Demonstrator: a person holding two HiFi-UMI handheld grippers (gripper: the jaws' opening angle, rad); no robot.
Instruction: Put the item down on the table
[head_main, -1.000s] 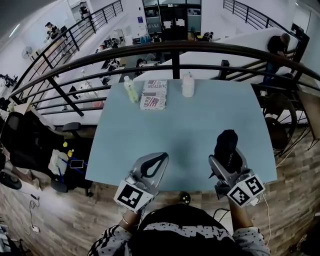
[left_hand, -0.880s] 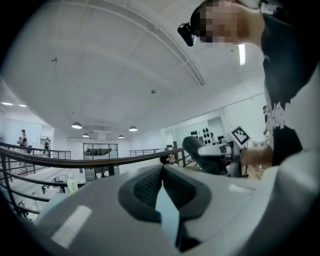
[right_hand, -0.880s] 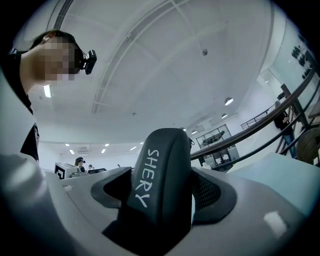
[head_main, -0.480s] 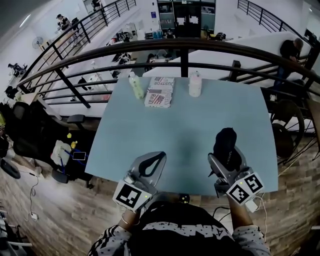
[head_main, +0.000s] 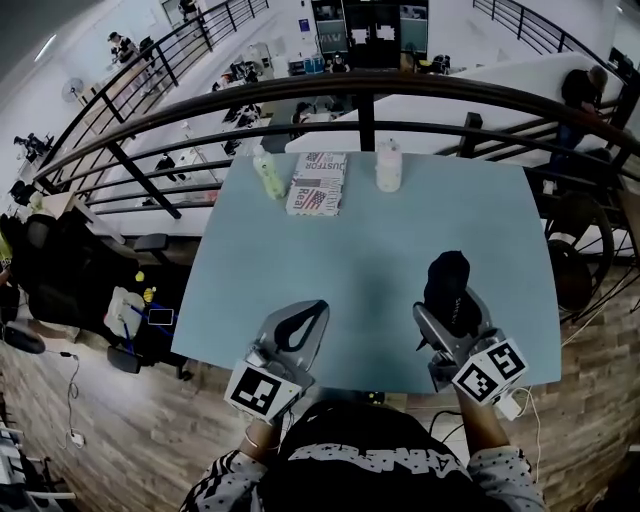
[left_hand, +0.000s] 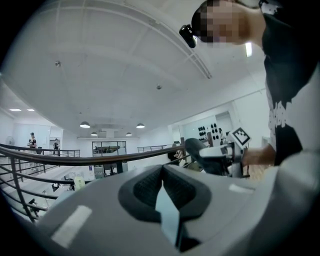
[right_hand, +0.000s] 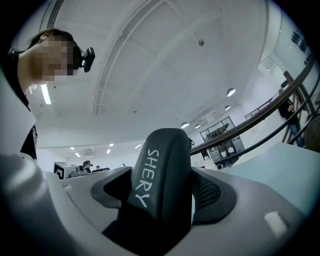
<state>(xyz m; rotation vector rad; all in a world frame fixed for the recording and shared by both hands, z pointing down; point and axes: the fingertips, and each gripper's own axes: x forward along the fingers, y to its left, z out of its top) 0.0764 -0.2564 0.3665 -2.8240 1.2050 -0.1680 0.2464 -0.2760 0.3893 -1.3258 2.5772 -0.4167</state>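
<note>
While I compare this with the head view a second ago, very little has changed: the light blue table (head_main: 380, 240) fills the middle as before, only sitting slightly differently in the picture, and the dark railing (head_main: 360, 92) curves along its far edge.

Both tools are where they were, over the near edge of the table. The right gripper (head_main: 448, 302) on the near right stays clamped on the black item (head_main: 447, 283). The right gripper view shows the right gripper (right_hand: 167, 187) with its jaws pressed against both sides of that black item (right_hand: 161, 172), which stands upright between them with white letters "SHERY" running down its face. It is over the near right part of the tabletop, in the same spot as a second ago. I cannot tell whether its base touches the surface.

The left gripper (head_main: 316, 306) on the near left has not moved either. In its own view the left gripper (left_hand: 161, 170) has its jaws closed tip to tip with nothing held, a pale sliver of table showing below the tips.

At the far edge, well apart from both tools, a folded newspaper (head_main: 318, 183) lies flat. A pale green bottle (head_main: 266, 175) stands just left of it and a whitish bottle (head_main: 388, 167) to its right, all unmoved.
</note>
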